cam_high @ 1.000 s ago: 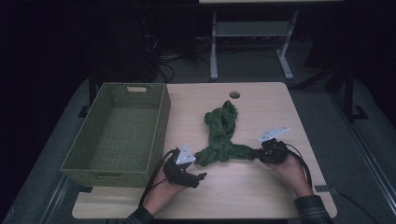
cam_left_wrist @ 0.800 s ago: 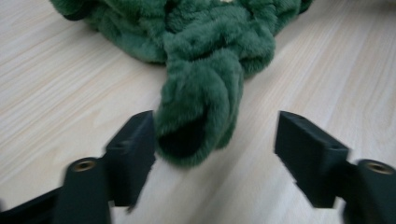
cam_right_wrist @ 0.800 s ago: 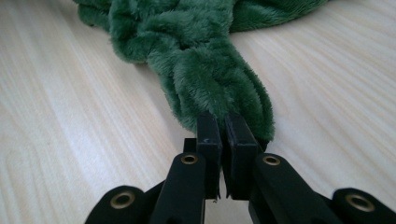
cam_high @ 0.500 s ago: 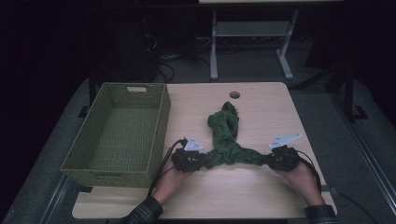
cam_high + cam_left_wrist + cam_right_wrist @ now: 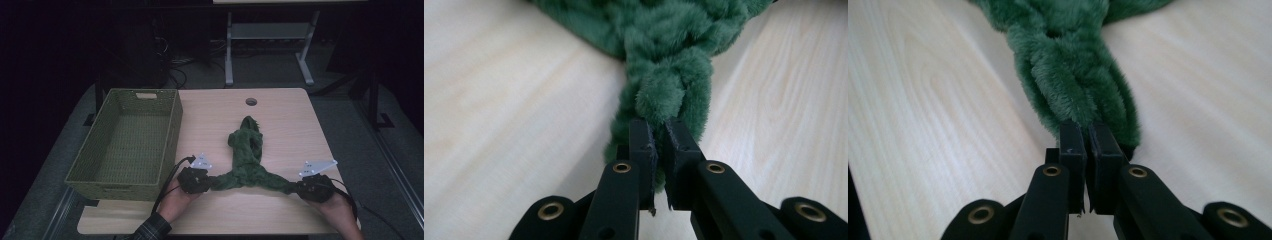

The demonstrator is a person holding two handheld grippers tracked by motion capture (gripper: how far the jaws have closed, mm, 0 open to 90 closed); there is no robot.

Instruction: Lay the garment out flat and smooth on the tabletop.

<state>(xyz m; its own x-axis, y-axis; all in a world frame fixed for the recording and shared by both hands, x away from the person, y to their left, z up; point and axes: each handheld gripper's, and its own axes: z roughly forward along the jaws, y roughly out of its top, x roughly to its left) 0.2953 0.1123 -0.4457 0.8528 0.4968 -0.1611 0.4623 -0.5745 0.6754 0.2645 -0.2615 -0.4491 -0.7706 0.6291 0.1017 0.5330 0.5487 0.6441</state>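
Pale wood tabletop [image 5: 285,120] carries a green woven basket [image 5: 125,140] and, just beside the basket, a chunky green knitted cloth [image 5: 247,160]. Left hand-held gripper [image 5: 658,131] and right hand-held gripper [image 5: 1087,131] each pinch one near end, spread apart.

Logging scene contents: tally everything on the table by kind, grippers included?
Green knitted scarf: 1
Green woven basket: 1
Grippers: 2, left gripper and right gripper, each clamped on a scarf end
Total: 4
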